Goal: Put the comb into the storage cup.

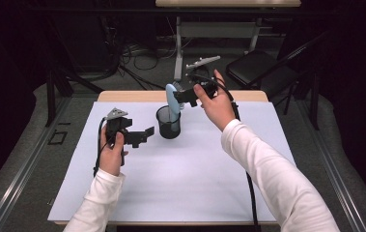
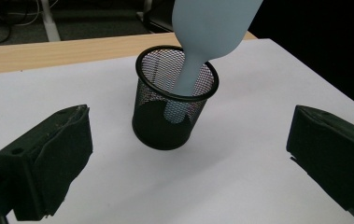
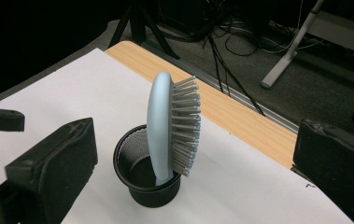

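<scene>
While the person's left hand [image 1: 111, 153] rested on the left part of the white sheet [image 1: 180, 183], the left gripper [image 1: 142, 136] it held pointed right toward the black mesh cup [image 1: 169, 123] and held nothing. Its 2 black jaws stood wide apart, and in the left gripper view they framed the cup from either side without touching it. That cup [image 2: 174, 98] stood upright on the sheet, near the far edge and about midway across, just right of the left gripper's tips.

Standing in the cup was a pale blue hairbrush [image 1: 172, 101], handle down and head up above the rim. Seen from the left gripper view, the narrow handle of the hairbrush [image 2: 188, 79] passed inside the rim and leaned against the cup's right side. From the right gripper view the hairbrush [image 3: 161, 126] stood nearly upright with its bristles turned to that view's right, and the cup [image 3: 139, 184] sat below it on the white sheet.

Further right and farther away, the right hand [image 1: 217, 104] held the right gripper [image 1: 179, 98] raised just beside the brush head. Its jaws were parted too, one on each side of the brush in its own view, with clear gaps and no contact. Behind the sheet ran the wooden table edge [image 1: 137, 95].
</scene>
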